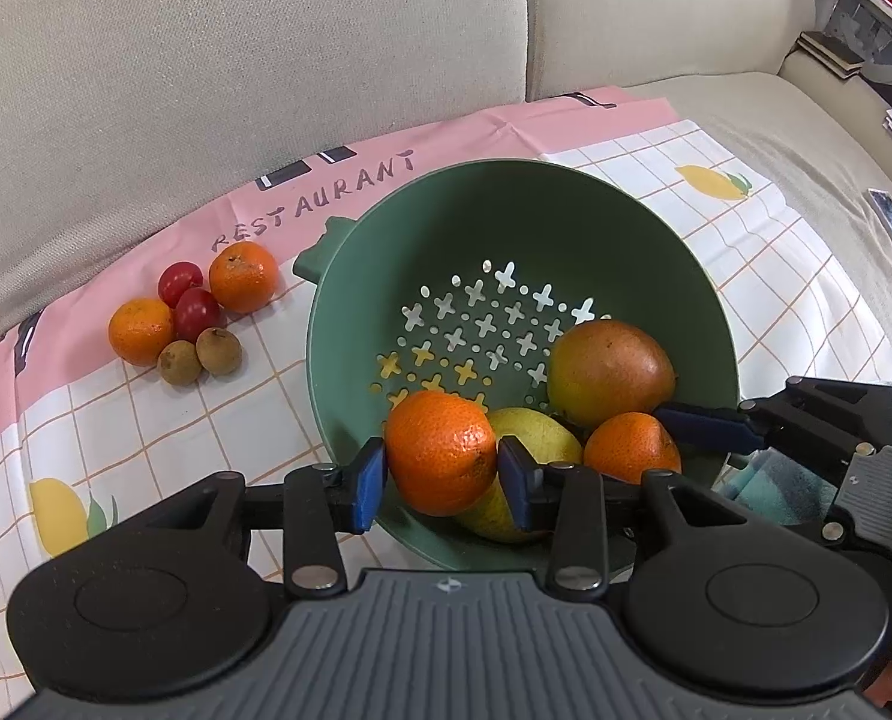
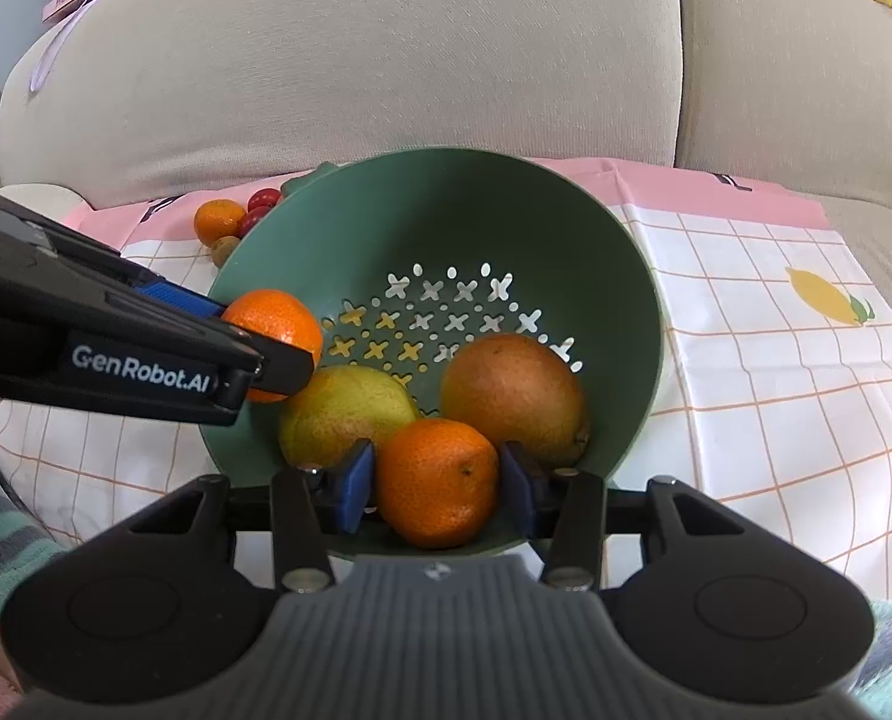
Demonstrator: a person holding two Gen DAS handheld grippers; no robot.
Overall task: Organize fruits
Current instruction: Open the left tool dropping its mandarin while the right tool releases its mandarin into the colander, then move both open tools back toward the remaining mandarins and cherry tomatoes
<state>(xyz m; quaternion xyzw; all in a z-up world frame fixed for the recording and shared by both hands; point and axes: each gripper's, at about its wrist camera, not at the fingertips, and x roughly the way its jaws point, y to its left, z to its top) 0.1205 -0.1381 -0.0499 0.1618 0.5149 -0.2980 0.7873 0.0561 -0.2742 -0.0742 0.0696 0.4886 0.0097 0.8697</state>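
Seemingly at the near rim of the green colander (image 1: 505, 228), the left gripper (image 1: 441, 468) is seen from its own camera with an orange tangerine (image 1: 440, 450) between its blue pads (image 1: 369, 480); both pads lie against the fruit's sides, though how firmly it is pinched cannot be told. Inside the colander a yellow-green pear (image 1: 535, 432), a reddish mango (image 1: 607, 372) and a second tangerine (image 1: 631, 447) are gathered at the near side. Outside, on the checked cloth (image 1: 745, 252) to the left, two more tangerines (image 1: 245, 276), two cherry tomatoes (image 1: 197, 312) and two small brown fruits (image 1: 219, 350) are clustered together. From the right wrist view, the right gripper (image 2: 437, 483) is seen with the second tangerine (image 2: 437, 486) between its blue pads (image 2: 356, 480), and both pads are set close against it; the fruit rests low in the colander (image 2: 565, 228), touching the pear (image 2: 341, 414) and just beside the mango (image 2: 514, 396). The left gripper (image 2: 248, 336) is seen at the left rim with its tangerine (image 2: 281, 324) held between its fingers. A beige sofa (image 2: 326, 72) is seen behind the cloth (image 2: 775, 396).
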